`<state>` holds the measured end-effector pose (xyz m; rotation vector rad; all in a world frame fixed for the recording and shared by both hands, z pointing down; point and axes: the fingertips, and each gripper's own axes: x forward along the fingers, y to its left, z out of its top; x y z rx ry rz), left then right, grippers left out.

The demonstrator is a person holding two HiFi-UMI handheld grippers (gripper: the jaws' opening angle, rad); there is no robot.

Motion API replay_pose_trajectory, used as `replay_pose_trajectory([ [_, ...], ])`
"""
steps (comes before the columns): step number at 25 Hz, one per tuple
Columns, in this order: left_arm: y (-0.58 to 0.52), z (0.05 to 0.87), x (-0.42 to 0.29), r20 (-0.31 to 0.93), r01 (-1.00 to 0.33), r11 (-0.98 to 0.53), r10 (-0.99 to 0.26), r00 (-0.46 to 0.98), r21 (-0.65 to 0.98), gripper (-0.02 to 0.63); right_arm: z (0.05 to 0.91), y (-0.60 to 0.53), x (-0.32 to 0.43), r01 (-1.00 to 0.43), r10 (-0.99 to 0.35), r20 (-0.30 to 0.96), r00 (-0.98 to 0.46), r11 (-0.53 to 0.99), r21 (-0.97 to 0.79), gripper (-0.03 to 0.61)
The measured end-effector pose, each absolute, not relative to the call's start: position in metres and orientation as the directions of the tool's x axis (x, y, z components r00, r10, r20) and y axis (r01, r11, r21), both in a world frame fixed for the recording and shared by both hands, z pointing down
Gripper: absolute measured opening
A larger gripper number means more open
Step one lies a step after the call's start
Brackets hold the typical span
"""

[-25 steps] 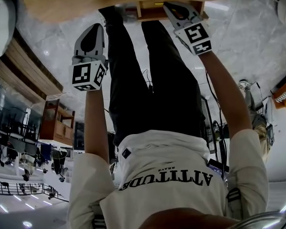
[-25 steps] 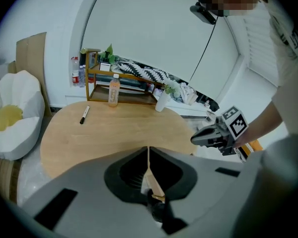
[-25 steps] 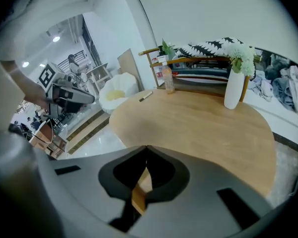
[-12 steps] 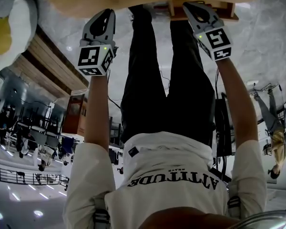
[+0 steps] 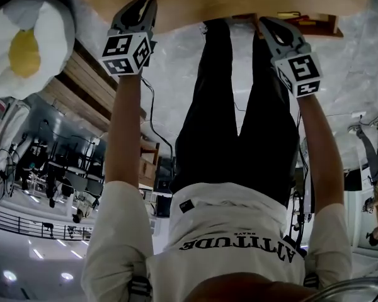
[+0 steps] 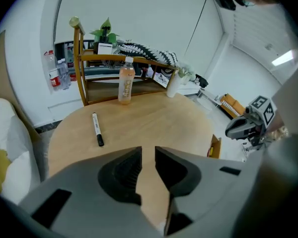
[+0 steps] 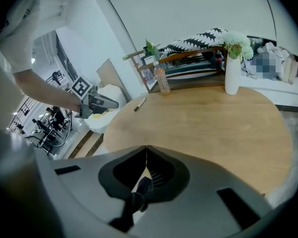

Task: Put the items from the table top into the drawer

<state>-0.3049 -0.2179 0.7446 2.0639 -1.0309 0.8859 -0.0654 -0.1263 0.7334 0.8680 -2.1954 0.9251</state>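
Observation:
A black-capped white marker (image 6: 97, 129) lies on the round wooden table (image 6: 154, 123), with an orange drink bottle (image 6: 125, 86) at its far edge. My left gripper (image 6: 148, 152) hangs over the near rim (image 5: 142, 5). Its jaws have just been opening and stand open with only tabletop between them. My right gripper (image 7: 146, 150) has its tips together, and a small dark thing (image 7: 138, 191) sits in the hollow between the jaws; I cannot tell what it is. In the head view the right gripper (image 5: 268, 22) is beside the open wooden drawer (image 5: 309, 22).
A white vase of flowers (image 7: 232, 73) stands at the table's far right. A wooden chair (image 6: 82, 63) is behind the bottle. An egg-shaped cushion (image 5: 25, 43) lies to the left of the table. The person's legs (image 5: 233, 106) stand against the table's near side.
In the head view my left gripper has gone from short of the table's rim to over it. The right gripper has shifted to the right along with the drawer.

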Motion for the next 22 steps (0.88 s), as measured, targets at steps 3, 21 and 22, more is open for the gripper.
replay_pose_trajectory([
  [3, -0.247, 0.766, -0.331, 0.815, -0.850, -0.485, -0.395, 0.423, 0.206, 0.092, 0.742, -0.133, -0.082, -0.756, -0.331, 0.723, -0.606, 0.522, -0.395, 0.020],
  [21, -0.338, 0.875, -0.390, 0.933, -0.955, -0.270, -0.299, 0.201, 0.119, 0.173, 0.750, -0.146, -0.086, -0.798, -0.346, 0.752, -0.561, 0.468, -0.380, 0.020],
  [22, -0.339, 0.877, -0.391, 0.937, -0.958, -0.267, -0.294, 0.188, 0.109, 0.172, 0.750, -0.146, -0.086, -0.799, -0.346, 0.753, -0.560, 0.467, -0.379, 0.020],
])
